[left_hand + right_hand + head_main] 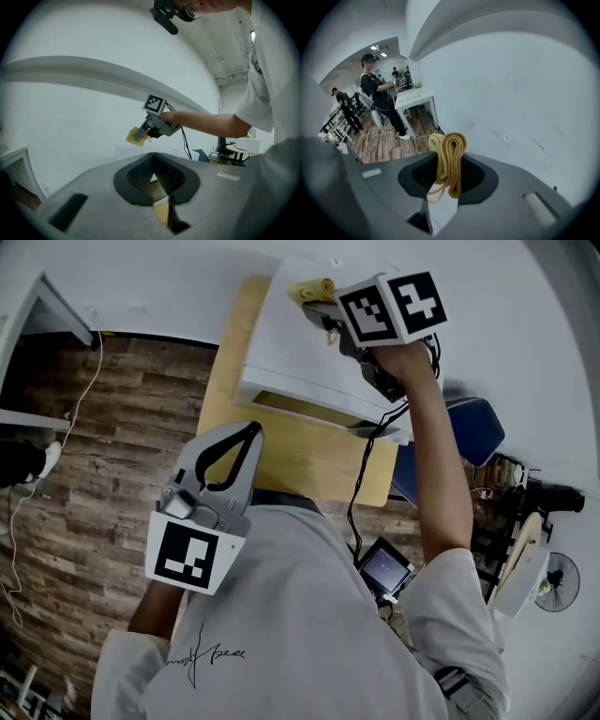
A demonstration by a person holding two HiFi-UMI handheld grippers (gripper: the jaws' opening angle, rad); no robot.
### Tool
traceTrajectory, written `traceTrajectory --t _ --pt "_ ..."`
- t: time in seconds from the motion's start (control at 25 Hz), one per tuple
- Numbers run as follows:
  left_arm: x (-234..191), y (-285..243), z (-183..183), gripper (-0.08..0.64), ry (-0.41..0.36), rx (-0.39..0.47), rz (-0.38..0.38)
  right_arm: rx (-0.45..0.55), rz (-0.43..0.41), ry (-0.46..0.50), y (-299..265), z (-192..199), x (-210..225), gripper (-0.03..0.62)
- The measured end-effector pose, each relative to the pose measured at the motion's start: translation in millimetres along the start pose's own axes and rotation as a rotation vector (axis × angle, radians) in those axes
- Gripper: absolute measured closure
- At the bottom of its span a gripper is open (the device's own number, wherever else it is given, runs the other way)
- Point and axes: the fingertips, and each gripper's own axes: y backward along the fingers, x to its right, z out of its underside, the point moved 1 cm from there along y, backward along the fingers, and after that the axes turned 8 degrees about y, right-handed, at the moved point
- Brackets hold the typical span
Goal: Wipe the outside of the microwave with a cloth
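Observation:
The white microwave [300, 352] stands on a wooden table [281, 451] against the wall. My right gripper [323, 307] is stretched out over its top, shut on a folded yellow cloth [312, 289]. In the right gripper view the cloth [451, 157] sticks up between the jaws, with a loose thread hanging down. The left gripper view shows that gripper and the cloth [133, 137] above the pale microwave [187, 153]. My left gripper [246, 435] is held back near the person's chest, well short of the microwave. Its jaws are together with nothing in them.
A blue chair [472, 426] stands right of the table, with a small screen device [384, 568] and a fan [558, 582] near it. Cables trail over the wood floor [94, 474]. A white desk [415, 99] and other people [375, 101] are farther off.

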Motion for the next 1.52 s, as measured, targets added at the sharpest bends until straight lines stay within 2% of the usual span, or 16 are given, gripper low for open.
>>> traceTrajectory --t 0.48,0.84,1.0,1.28,1.36,1.52 --pt "40 -37 1 0.566 -0.027 -0.056 0.193 -0.044 0.211 -0.264 80 126 84 0.471" --pt "56 -59 7 0.566 -0.024 -0.080 0.252 -0.083 0.314 -0.414 128 214 116 0.471" --pt "62 -67 9 0.566 -0.025 -0.089 0.269 -0.128 0.368 -0.433 143 244 126 0.471" --pt "67 -74 13 0.566 -0.013 -0.101 0.277 -0.276 0.441 -0.396 149 286 131 0.471" --pt "65 -75 15 0.566 -0.010 -0.105 0.273 -0.298 0.436 -0.393 145 292 129 0.471" --pt "62 -76 20 0.566 -0.010 -0.117 0.268 -0.270 0.404 -0.429 136 292 124 0.471"
